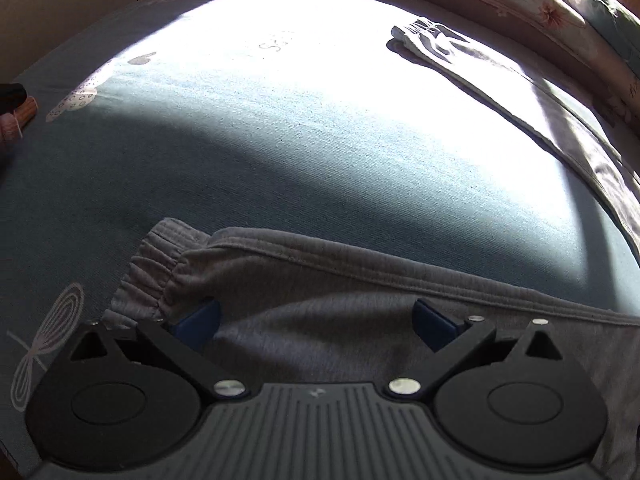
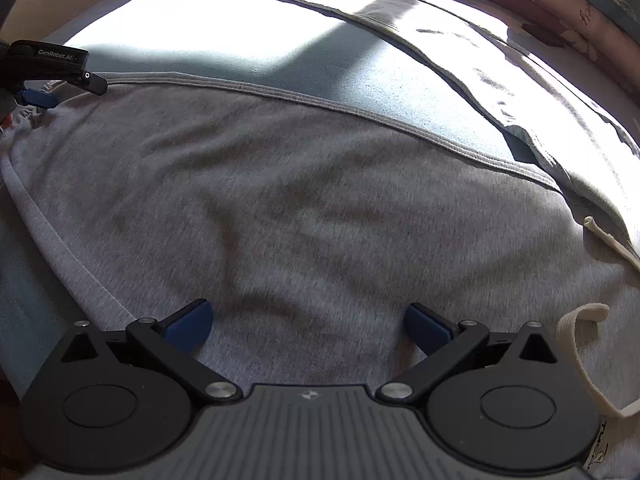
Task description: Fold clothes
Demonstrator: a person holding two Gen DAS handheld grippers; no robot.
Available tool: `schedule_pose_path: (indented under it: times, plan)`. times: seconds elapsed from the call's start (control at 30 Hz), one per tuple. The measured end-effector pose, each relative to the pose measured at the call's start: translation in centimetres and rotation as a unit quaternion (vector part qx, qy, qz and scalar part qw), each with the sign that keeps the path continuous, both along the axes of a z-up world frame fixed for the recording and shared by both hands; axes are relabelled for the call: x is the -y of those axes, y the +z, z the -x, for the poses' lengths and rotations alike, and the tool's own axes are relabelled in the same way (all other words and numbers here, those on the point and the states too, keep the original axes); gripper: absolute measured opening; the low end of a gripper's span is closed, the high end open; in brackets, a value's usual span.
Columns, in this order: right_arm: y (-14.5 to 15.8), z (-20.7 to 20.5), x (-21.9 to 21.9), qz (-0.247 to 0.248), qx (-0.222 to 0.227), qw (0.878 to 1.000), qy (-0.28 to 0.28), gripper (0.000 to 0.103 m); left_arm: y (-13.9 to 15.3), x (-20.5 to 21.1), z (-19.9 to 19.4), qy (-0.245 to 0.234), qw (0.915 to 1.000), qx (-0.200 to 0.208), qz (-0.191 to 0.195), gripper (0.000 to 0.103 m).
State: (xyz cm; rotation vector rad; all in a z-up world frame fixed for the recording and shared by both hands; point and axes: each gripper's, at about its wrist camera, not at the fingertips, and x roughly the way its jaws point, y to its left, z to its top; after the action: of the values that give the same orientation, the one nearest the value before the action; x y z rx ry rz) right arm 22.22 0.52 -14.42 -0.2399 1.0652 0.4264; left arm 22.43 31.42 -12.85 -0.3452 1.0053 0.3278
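Grey jersey fills most of what we see: a pair of sweatpants [image 2: 304, 208] lies spread flat on a bed [image 1: 280, 152] covered with a blue-grey sheet. In the right wrist view the fabric runs from about 9 o'clock across to 3 o'clock, with a stitched seam along its far edge and a cream drawstring [image 2: 576, 356] looping off at 4 o'clock, beside the waist end. In the left wrist view we look over the other end, where a gathered elastic cuff [image 1: 148, 280] sits at 9 o'clock.

Our left gripper [image 1: 316, 320] hangs low over the cloth near that cuff, its blue pads wide apart and nothing between them. Whether the pads touch the fabric we cannot tell. Our right gripper [image 2: 306, 326] is likewise spread wide, hovering close above the middle of the grey cloth near the waist, holding nothing. From the right wrist view we also catch the left gripper at 10 o'clock, black with a printed label, one blue pad showing over the far end of the sweatpants.

Beyond, at 1 o'clock in both views, a second pale garment [image 1: 480, 80] lies stretched out in strong sunlight, well apart from the grey one. A floral quilt [image 1: 520, 4] borders the far side of the bed.
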Motion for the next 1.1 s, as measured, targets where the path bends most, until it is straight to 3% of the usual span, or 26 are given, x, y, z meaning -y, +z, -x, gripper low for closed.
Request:
schedule_pose_path:
  times: [0.1, 0.23, 0.3, 0.37, 0.47, 0.67, 0.8, 1.0, 1.1]
  plan:
    - [0.0, 0.2, 0.0, -0.001, 0.004, 1.000, -0.001, 0.103, 1.0, 0.6, 1.4, -0.003, 0.9993, 0.008, 0.035, 0.102]
    - [0.1, -0.1, -0.1, 0.000, -0.004, 1.000, 0.002, 0.103, -0.8, 2.8, 2.5, -0.018, 0.9969, -0.042, 0.065, 0.102]
    - [0.3, -0.5, -0.1, 0.002, -0.015, 1.000, 0.007, 0.103, -1.4, 4.6, 2.8, -0.041, 0.9975, -0.055, 0.018, 0.102]
    - [0.7, -1.0, 0.1, 0.000, -0.036, 0.999, 0.018, 0.103, -1.1, 6.0, 2.3, -0.061, 0.9957, -0.070, -0.002, 0.101]
    - [2.6, -2.2, 1.9, -0.027, -0.048, 0.998, 0.021, 0.103, 0.9, 8.3, 1.2, -0.098, 0.9938, -0.048, -0.020, 0.101]
    - [6.5, -6.4, 8.9, -0.021, 0.006, 1.000, -0.011, 0.103, 3.4, 14.2, -2.4, -0.178, 0.9825, -0.011, -0.052, 0.101]
    - [8.0, -9.8, 15.0, -0.015, 0.026, 0.997, -0.069, 0.103, 4.5, 18.4, -5.4, -0.217, 0.9752, 0.019, -0.038, 0.101]
    - [9.1, -11.8, 22.1, -0.033, 0.032, 0.990, -0.132, 0.103, 5.1, 24.4, -14.6, -0.270, 0.9571, 0.085, -0.060, 0.102]
    - [9.5, -11.9, 24.0, -0.040, 0.038, 0.989, -0.138, 0.103, 4.9, 25.5, -20.2, -0.271, 0.9552, 0.108, -0.049, 0.102]
